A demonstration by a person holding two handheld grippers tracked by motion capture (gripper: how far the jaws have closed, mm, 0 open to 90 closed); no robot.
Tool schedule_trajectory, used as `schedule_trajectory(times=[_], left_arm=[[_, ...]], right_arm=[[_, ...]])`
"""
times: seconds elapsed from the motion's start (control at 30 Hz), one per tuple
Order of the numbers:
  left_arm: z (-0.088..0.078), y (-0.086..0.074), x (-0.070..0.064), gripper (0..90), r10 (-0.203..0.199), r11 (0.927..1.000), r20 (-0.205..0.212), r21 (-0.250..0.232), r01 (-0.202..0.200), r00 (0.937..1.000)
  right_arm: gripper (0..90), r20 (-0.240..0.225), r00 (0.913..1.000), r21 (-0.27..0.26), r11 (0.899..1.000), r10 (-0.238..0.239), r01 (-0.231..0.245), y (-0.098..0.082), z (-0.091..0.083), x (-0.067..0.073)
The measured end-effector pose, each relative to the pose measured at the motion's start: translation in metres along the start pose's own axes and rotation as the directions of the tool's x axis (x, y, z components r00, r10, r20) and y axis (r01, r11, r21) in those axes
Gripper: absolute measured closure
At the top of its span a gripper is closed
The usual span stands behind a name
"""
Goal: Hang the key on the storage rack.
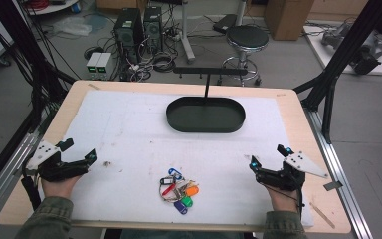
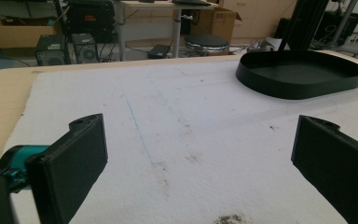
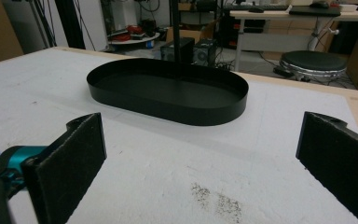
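Both grippers gape wide, empty; between them, colourful tagged keys.

A white mat lies on the table. On the mat, at the far side, stands the tray. The bunch of keys lies at the near side, between the left gripper and the right gripper, well apart from both.
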State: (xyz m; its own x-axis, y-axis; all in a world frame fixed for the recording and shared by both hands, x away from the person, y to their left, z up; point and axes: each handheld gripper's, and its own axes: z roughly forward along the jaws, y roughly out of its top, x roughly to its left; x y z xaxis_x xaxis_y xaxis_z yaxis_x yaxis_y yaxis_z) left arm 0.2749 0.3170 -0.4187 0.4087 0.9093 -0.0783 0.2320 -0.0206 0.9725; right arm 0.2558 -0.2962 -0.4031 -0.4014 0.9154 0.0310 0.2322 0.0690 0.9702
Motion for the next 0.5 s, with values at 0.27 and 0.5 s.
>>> schedule_trajectory(times=[0.27, 0.5], left_arm=[[-0.0006, -0.0002, 0.0004, 3.9, -0.007, 1.0, 0.0, -0.004, 0.007, 1.0], [0.0004, -0.0004, 0.0004, 3.9, -0.007, 1.0, 0.01, 0.002, 0.007, 0.9999]], right_arm=[[0.4, -0.005, 1.0, 0.007, 1.0, -0.003, 0.003, 0.0, 0.0017, 0.0017], [0.4, -0.026, 0.9995, 0.024, 1.0, -0.015, 0.016, 0.0007, 0.0045, 0.0074]])
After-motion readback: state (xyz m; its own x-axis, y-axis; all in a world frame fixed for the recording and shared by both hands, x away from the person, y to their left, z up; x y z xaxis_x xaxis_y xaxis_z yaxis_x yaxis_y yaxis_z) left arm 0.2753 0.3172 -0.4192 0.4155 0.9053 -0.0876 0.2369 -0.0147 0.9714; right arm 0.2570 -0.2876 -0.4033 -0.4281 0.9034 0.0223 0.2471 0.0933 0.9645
